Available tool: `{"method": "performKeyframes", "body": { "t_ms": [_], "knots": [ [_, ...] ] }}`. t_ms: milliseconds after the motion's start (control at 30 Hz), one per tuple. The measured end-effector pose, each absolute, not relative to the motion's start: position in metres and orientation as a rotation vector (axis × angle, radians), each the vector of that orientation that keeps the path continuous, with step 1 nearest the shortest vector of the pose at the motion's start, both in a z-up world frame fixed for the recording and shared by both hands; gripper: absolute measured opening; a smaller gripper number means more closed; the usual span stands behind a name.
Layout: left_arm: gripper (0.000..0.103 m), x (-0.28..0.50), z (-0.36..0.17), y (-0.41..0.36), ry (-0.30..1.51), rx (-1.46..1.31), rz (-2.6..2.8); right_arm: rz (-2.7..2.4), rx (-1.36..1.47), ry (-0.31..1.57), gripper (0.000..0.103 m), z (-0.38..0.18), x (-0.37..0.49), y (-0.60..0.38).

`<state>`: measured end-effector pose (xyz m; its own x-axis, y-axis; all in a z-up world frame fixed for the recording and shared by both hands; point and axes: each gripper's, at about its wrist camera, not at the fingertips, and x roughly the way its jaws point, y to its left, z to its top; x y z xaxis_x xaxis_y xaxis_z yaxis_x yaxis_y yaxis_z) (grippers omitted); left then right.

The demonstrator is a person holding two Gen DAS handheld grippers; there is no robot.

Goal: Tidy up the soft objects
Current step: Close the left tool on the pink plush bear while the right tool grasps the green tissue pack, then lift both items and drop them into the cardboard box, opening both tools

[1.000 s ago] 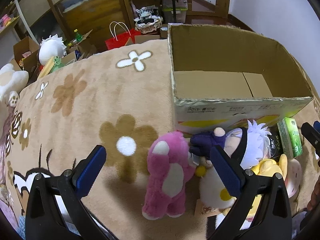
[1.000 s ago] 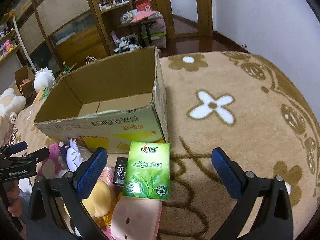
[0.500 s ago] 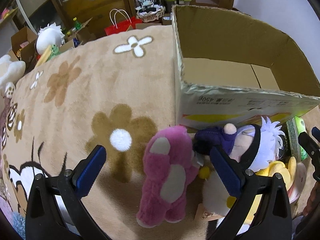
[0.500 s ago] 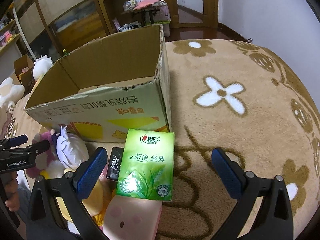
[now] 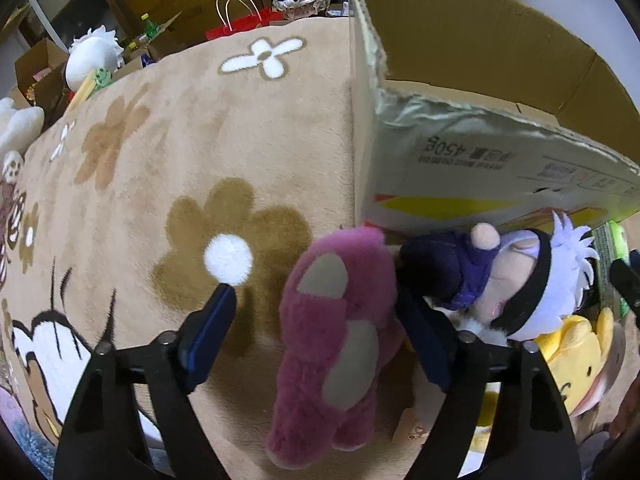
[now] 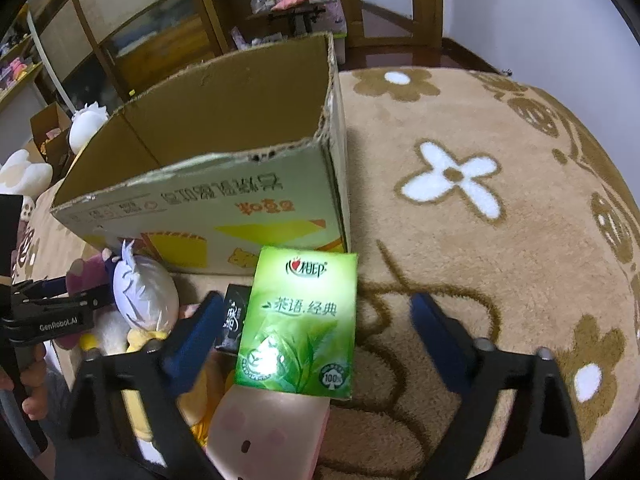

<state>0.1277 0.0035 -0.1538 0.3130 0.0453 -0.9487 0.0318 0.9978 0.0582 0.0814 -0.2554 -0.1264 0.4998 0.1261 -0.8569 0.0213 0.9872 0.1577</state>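
Pink plush bear (image 5: 336, 340) sits between the left gripper's (image 5: 316, 312) wide-spread fingers, ungrasped.

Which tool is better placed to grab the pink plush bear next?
Left. The left tool is open with the pink plush bear between its fingers, beside the cardboard box. The right tool is open around the green tissue pack, away from the bear.
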Motion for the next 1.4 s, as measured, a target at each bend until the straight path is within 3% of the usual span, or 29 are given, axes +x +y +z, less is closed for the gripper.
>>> {"method": "performKeyframes", "body": {
  "t_ms": [167,233,733,1400],
  "knots": [
    [0.050,0.126,-0.155,0.000,1.262,0.031,-0.051,0.087,0.172,1.078,0.066,-0.129,0.080,-0.255],
    [0.047,0.125,-0.154,-0.002,1.258,0.036,-0.064,0.108,0.180,1.076,0.058,-0.128,0.079,-0.254],
    [0.043,0.098,-0.104,-0.001,1.077,0.062,-0.039,0.114,0.162,1.000,0.057,-0.103,0.054,-0.247],
    [0.043,0.069,0.003,0.001,0.653,0.081,-0.070,0.095,0.168,0.686,0.057,-0.012,0.017,-0.248]
  ]
}}
